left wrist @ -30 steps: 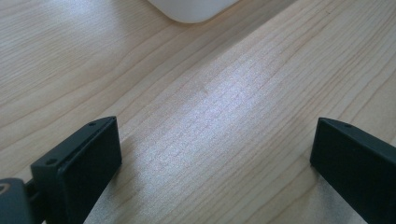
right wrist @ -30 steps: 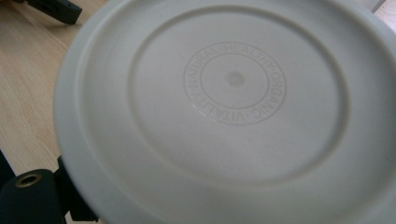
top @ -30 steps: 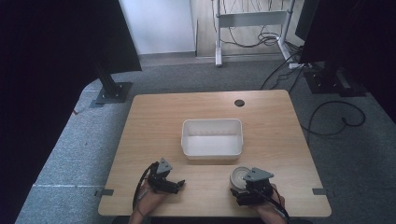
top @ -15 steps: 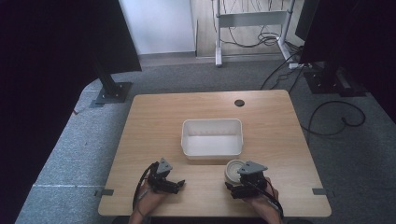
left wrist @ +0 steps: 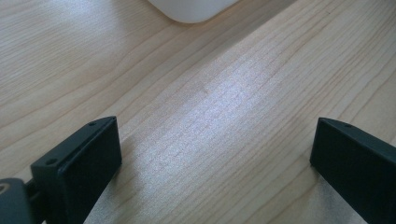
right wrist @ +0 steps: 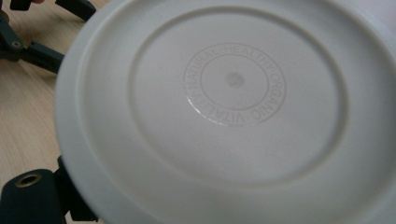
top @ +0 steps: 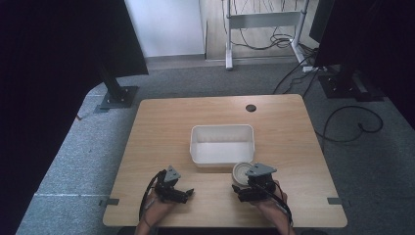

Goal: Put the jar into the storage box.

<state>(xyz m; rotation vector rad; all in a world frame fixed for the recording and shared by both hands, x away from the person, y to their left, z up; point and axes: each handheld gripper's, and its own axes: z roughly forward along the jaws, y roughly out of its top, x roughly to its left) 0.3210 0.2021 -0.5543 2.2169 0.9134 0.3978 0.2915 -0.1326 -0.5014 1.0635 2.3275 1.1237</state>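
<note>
A round white dish (top: 241, 171) hangs just above the wooden table (top: 161, 127), in front of the right corner of the white bin (top: 221, 160). My right gripper (top: 243, 182) is shut on its rim. In the right gripper view the dish's underside (right wrist: 233, 93) faces the camera, with ringed raised lettering, and one black finger (right wrist: 42, 196) shows under its edge. My left gripper (top: 188, 193) rests low near the front edge, open; its jaws (left wrist: 215, 158) stand wide apart over bare wood. A corner of the bin (left wrist: 191, 9) lies ahead of it.
A dark round grommet hole (top: 251, 107) sits near the table's far edge. Black stand bases (top: 117, 95) and loose cables (top: 350, 122) lie on the grey carpet around the table. The left gripper (right wrist: 28, 42) appears at the top left of the right gripper view.
My right gripper has carried the dish to the left and a little forward, toward the bin's front right corner. The left gripper has stayed put.
</note>
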